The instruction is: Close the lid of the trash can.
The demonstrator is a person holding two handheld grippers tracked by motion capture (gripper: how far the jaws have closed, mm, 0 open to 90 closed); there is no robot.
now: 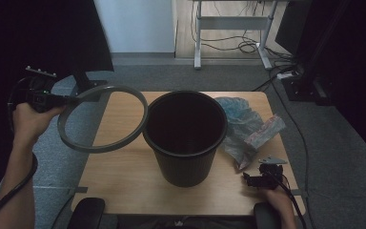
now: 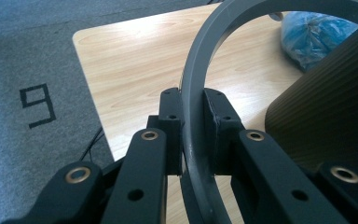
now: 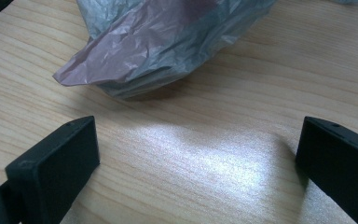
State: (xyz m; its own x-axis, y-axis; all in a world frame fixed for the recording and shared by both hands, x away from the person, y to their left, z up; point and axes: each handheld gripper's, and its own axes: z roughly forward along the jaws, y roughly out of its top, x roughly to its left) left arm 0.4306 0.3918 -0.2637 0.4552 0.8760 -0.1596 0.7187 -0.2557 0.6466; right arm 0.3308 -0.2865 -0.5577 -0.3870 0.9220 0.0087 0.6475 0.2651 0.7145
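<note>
Grey ring (image 2: 200,93) sits clamped between left jaws.

Left claw (image 2: 193,135) clamped — right claw (image 3: 196,158) agape.

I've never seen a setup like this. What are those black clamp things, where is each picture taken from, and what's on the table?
A person holds a hand-held gripper in each hand. One picture looks down from above; the other two come from cameras riding on the grippers. On the wooden table stands a black bin, with crumpled plastic bags beside it. The left gripper is clamped on a grey ring, held in the air left of the bin. The right gripper is open and holds nothing, low over the table, just short of the bags.
</note>
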